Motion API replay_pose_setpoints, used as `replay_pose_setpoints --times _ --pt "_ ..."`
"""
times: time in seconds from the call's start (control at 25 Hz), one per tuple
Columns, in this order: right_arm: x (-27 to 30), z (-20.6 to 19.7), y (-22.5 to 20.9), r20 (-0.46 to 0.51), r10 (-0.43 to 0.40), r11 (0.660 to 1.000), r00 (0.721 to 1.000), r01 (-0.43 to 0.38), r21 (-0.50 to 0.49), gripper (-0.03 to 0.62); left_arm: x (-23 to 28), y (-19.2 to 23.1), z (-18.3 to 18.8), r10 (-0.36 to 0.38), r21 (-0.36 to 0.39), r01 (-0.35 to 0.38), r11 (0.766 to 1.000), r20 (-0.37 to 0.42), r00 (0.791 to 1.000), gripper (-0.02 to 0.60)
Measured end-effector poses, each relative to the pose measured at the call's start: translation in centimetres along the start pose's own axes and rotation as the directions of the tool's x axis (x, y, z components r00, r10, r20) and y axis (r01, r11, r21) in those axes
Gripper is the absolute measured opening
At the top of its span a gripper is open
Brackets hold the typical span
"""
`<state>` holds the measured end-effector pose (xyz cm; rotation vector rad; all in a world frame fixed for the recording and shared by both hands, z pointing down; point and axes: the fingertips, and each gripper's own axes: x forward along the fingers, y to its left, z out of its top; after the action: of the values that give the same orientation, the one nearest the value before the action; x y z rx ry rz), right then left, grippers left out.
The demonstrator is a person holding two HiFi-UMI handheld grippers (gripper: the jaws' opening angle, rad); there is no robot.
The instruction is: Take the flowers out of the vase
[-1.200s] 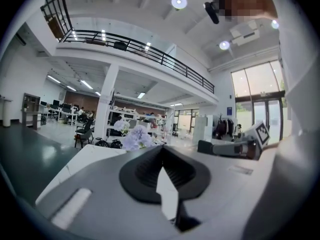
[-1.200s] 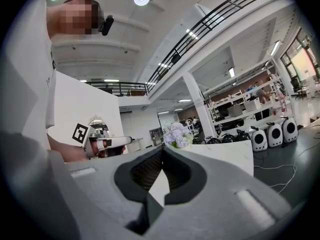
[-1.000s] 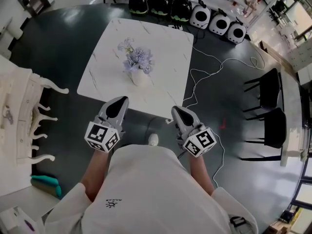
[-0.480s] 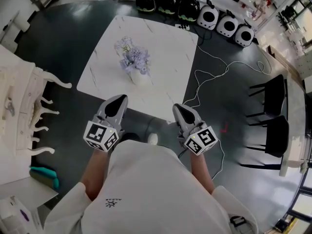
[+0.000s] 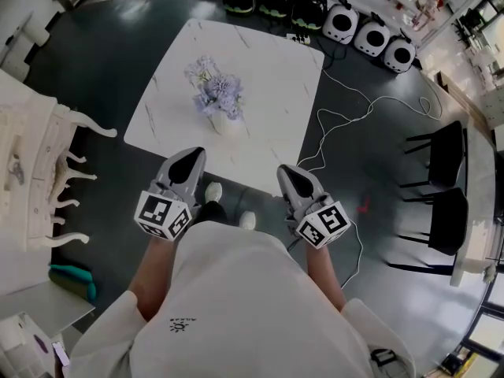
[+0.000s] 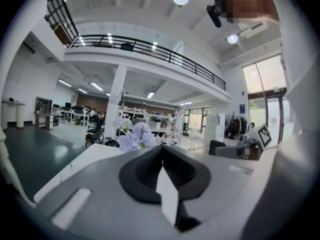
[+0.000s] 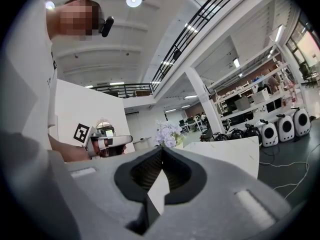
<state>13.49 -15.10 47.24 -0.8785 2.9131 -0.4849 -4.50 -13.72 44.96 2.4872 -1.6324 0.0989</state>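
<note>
A bunch of pale purple flowers stands in a small white vase near the middle of the white marble table. The flowers also show past the jaws in the left gripper view, and the flowers in the right gripper view. My left gripper hovers at the table's near edge, its jaws shut and holding nothing. My right gripper sits level with it at the near right corner, its jaws closed together and holding nothing. Both point toward the table, well short of the vase.
A row of black and white pet carriers lines the floor beyond the table. White cables trail across the dark floor at the right. Black chairs stand at the right, and a white ornate piece of furniture at the left.
The view has closed slightly on the table and the person's shoes now show below its near edge. Both grippers keep their place in front of the body, still shut.
</note>
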Motion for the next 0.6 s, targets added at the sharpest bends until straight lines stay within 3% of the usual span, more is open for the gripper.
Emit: replay_pose_setpoints --times 0.6 --pt "5.5 1.4 -0.3 0.016 -0.042 0.999 0.999 0.042 -0.019 0.0 4.1 5.0 -0.7 -0.056 -0.005 0.056 0.998 -0.021 0.998 -0.01"
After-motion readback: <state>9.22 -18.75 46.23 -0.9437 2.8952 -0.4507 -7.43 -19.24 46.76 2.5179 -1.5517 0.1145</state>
